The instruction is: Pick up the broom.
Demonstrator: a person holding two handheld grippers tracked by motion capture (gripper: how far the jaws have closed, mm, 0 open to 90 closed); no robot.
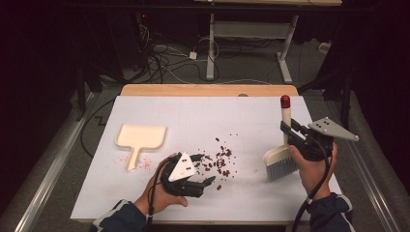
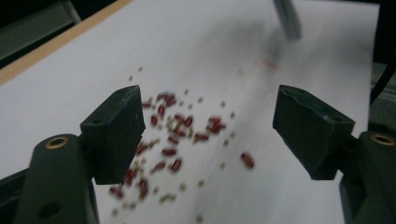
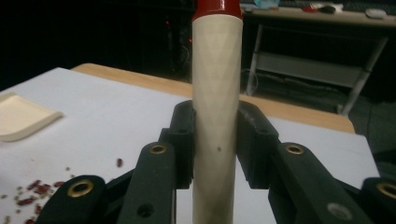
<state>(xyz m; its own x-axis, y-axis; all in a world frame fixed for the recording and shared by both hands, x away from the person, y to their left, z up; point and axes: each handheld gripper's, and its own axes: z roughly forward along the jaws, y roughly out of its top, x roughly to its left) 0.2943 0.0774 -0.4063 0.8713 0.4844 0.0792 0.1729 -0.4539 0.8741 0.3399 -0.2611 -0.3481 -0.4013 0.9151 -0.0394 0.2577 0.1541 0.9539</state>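
So far: the sweeping is at its start, as I judge; nothing is collected yet.
Beans: the red beans (image 1: 220, 162) lie scattered on the white sheet (image 1: 251, 116), near the middle and a little toward the person. In the left gripper view small pale crumbs (image 2: 201, 183) are mixed among the beans.
Dustpan: the cream dustpan (image 1: 139, 140) lies flat on the sheet, to the left of the beans and apart from them. It looks to hold no beans. Some faint red specks are on the sheet near its handle.
Brush: the brush (image 1: 281, 157) stands upright at the right of the beans, its grey bristles down on or just above the sheet; I cannot tell which. The handle has a red tip.
Right gripper: the right gripper (image 3: 215, 140) is closed on the brush handle, both jaws pressing its sides.
Left gripper: the left gripper (image 2: 208, 126) is wide open and holds nothing; it hovers beside the beans, between them and the dustpan.
Left to do: I think, take the dustpan, put it beside the beans, then sweep them in.
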